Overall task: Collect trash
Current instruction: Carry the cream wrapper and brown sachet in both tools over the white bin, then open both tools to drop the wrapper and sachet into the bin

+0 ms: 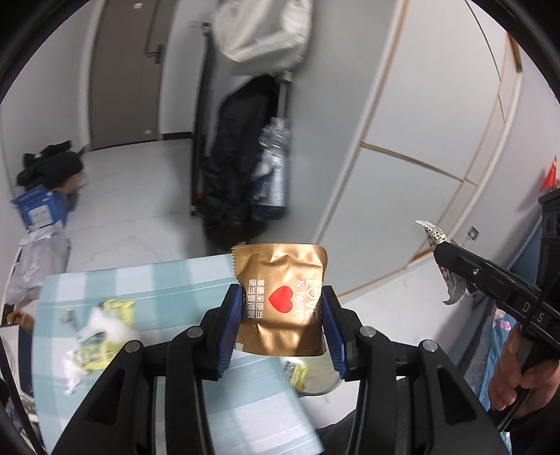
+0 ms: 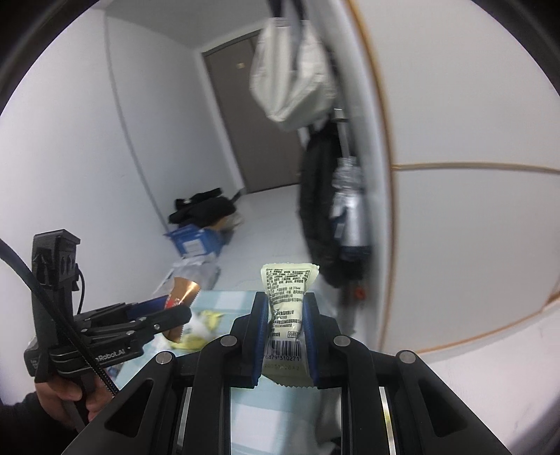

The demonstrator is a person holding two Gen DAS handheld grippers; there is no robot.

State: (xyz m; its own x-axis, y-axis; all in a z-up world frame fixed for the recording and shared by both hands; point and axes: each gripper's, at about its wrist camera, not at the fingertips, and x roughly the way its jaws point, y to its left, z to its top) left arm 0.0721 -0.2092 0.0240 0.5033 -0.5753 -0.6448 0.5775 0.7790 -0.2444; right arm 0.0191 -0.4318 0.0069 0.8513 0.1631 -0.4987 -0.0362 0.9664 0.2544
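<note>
My left gripper (image 1: 281,308) is shut on a gold snack packet (image 1: 280,301) with a red heart, held above the blue checked table (image 1: 168,287). Between the blue pads of my right gripper (image 2: 285,309) stands a pale cream wrapper (image 2: 287,308) with black print and a barcode, pinched upright. The left wrist view catches the right gripper (image 1: 439,246) at the right edge with the wrapper (image 1: 434,234) sticking out of it. In the right wrist view the left gripper (image 2: 175,311) shows at lower left with the gold packet (image 2: 183,288). Yellow and white wrappers (image 1: 101,332) lie on the table.
A clear round container (image 1: 315,378) with a yellow scrap sits under the left gripper. Beyond the table are a blue box (image 1: 42,208), dark clothes (image 1: 49,166), a rack with a black coat (image 1: 231,164) and a white bag (image 1: 262,31), a door (image 2: 255,115) and white wardrobe panels (image 1: 420,140).
</note>
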